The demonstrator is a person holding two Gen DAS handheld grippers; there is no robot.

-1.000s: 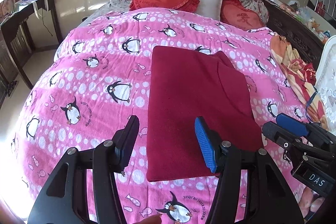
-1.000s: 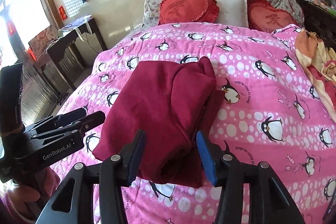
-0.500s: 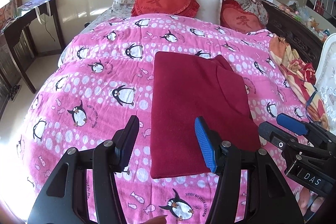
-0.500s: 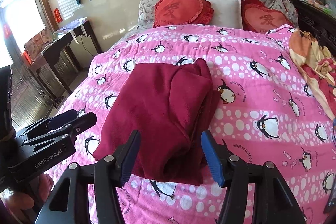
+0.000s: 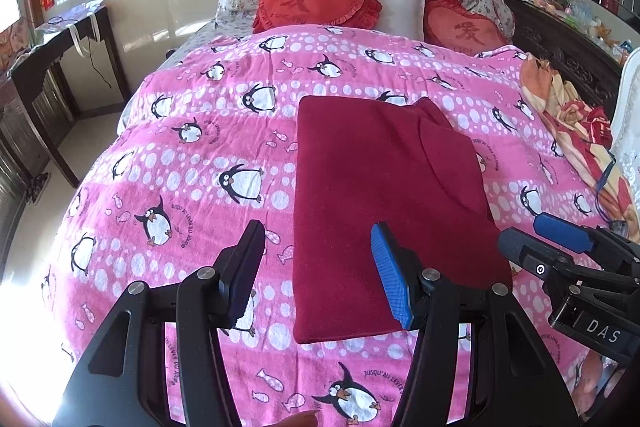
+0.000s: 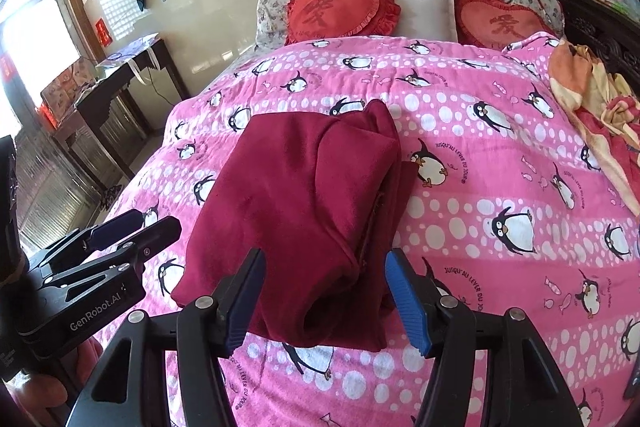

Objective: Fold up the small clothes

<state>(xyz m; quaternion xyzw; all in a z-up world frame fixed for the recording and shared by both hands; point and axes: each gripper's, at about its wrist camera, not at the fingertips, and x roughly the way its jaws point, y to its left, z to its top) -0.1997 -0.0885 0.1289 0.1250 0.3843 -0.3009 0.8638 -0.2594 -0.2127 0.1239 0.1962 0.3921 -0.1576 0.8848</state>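
The right claw body reads "DAS"; the left claw body reads "GenRobot.AI"; the pink blanket reads "JUSQU'AU LEVER DU JOUR".

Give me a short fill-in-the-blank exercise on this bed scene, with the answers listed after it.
1. The folded dark red garment lies on a pink blanket printed with ____.
2. Neither the left gripper nor the right gripper holds the garment; both have their jaws ____.
3. The two red cushions at the head of the bed are shaped like ____.
4. Between those cushions sits a plain ____ pillow.

Answers: penguins; open; hearts; white
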